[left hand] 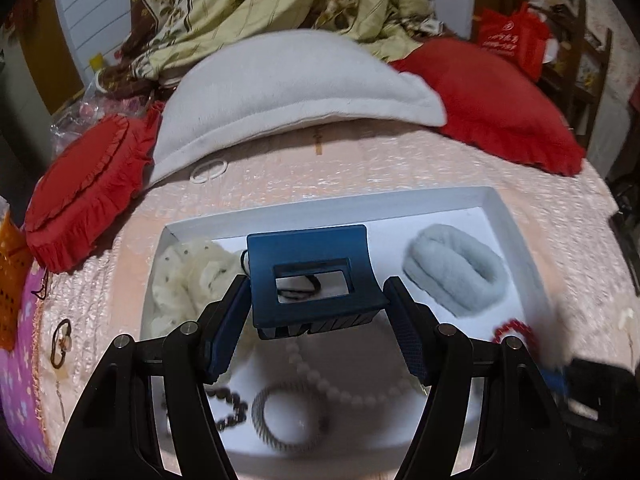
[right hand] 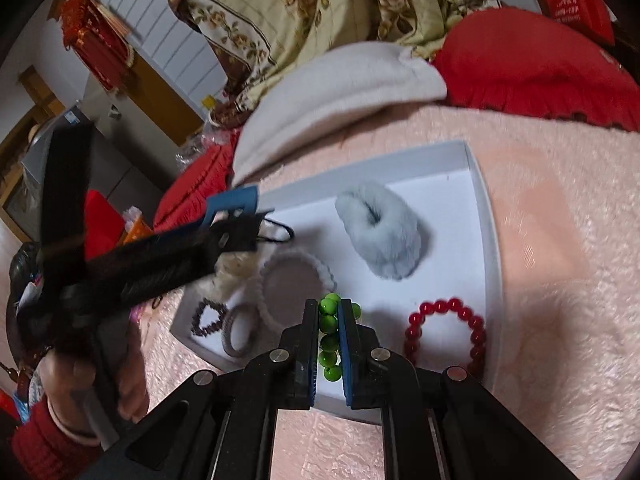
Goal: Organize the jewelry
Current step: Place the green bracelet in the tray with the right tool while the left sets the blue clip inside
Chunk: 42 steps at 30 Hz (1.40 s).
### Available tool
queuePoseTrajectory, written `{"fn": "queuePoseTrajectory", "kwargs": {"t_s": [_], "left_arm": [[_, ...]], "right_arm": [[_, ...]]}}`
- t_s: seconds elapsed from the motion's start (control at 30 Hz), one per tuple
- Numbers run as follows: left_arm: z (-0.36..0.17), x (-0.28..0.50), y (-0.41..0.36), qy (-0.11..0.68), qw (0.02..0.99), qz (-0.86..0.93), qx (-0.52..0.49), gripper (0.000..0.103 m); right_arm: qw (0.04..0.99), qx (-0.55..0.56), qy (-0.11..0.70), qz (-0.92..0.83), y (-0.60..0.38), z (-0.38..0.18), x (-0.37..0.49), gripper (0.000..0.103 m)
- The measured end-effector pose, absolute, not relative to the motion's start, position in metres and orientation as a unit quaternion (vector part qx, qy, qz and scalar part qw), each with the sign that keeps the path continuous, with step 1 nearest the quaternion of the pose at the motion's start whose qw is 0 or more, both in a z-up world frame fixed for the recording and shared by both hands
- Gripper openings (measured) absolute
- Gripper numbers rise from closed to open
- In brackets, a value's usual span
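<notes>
Your left gripper (left hand: 316, 304) is clamped on the blue hair claw (left hand: 310, 276), its pads pressing the clip's two sides, and it hangs over the white tray (left hand: 496, 204). Your right gripper (right hand: 329, 334) is pinched tight on the green bead bracelet (right hand: 329, 346) above the tray's near rim.

In the left wrist view the tray's far wall runs from 11 to 1 o'clock, with the cream scrunchie (left hand: 188, 280) hard against the wall at 9 o'clock and the grey fluffy scrunchie (left hand: 454, 270) at 2 o'clock. Bare tray floor shows behind the claw at 12 o'clock. Below the claw, at 6 o'clock, lie the pearl bracelet (left hand: 340, 384), the grey coil band (left hand: 280, 420) and the dark bead bracelet (left hand: 232, 408), close together.

In the right wrist view the red bead bracelet (right hand: 448, 332) sits at 3 o'clock, just beside the tray's right wall. Open floor lies between it and the grey scrunchie at 12 o'clock. Your left hand (right hand: 80, 384) shows at 8 o'clock.
</notes>
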<state>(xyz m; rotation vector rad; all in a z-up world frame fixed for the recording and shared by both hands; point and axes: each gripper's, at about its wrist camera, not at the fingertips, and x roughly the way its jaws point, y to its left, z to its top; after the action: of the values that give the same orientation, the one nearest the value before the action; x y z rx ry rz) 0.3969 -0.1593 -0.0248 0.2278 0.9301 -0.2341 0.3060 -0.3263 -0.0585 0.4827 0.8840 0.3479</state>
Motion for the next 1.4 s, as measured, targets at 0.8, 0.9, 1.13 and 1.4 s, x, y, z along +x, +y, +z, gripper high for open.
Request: {"fn": "queuePoseTrajectory", "kwargs": {"t_s": [0.8,0.9,1.13,1.4], "left_arm": [[-0.053,0.425,-0.185,0.448,0.873,-0.101,0.167,0.068],[-0.054,0.425,-0.183,0.451,0.872,-0.102,0.162,0.068],[-0.056,0.422,-0.184,0.452,0.871,-0.100,0.165,0.068],[-0.062,0.421,-0.186,0.455,0.868,-0.099,0.172,0.068]], "right_arm": [[0.868,0.196,0.432,0.148,-0.317,-0.078,0.308,0.009],[0.870,0.190,0.432,0.146,-0.316,-0.078,0.308,0.009],[0.874,0.175,0.431,0.140,-0.312,-0.079,0.307,0.009],[0.877,0.167,0.430,0.137,-0.310,-0.080,0.308,0.009]]}}
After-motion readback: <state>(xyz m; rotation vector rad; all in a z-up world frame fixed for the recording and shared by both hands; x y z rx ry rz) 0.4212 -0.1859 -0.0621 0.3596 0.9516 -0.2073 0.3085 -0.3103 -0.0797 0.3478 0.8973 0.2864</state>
